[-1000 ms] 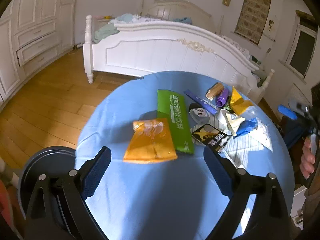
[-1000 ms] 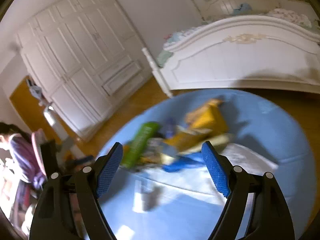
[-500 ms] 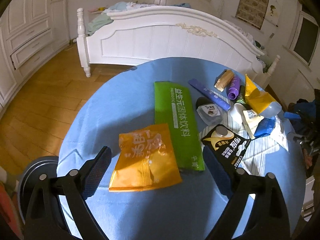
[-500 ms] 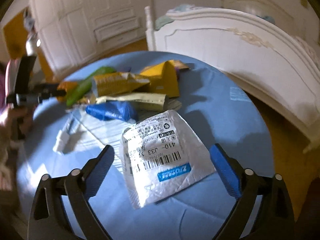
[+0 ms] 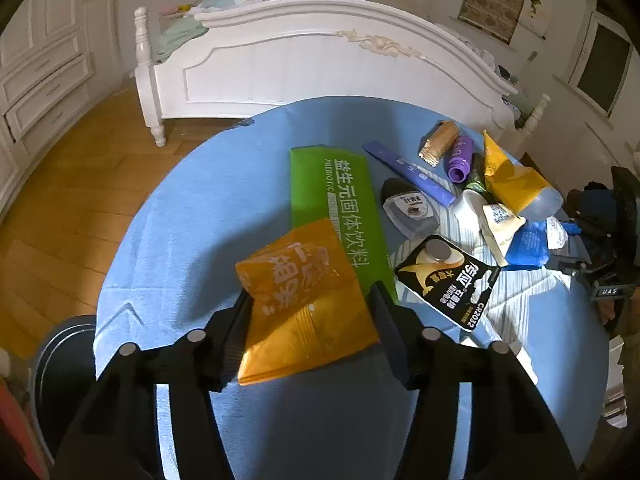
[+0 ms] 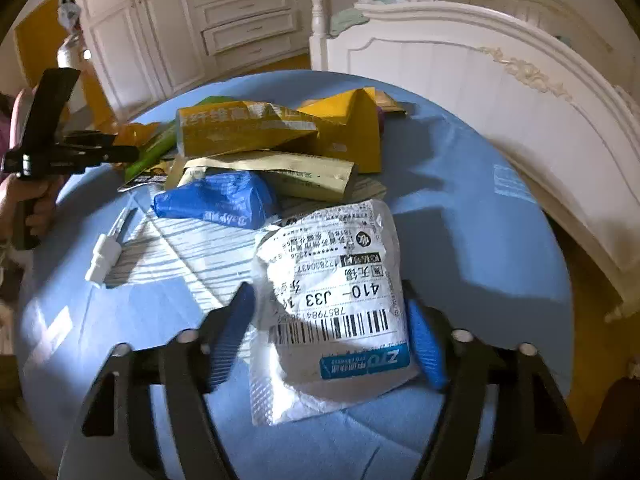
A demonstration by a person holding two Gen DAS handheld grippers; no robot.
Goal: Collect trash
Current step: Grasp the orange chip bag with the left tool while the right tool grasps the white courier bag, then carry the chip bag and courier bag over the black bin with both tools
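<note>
Wrappers (image 5: 308, 300) between both tongs (image 5: 310, 320)

A white bed (image 5: 304, 60) with a carved footboard stands on wooden floor (image 5: 60, 200). White cupboards (image 6: 192, 20) line the wall; a dark window (image 5: 604, 68) sits opposite.
</note>
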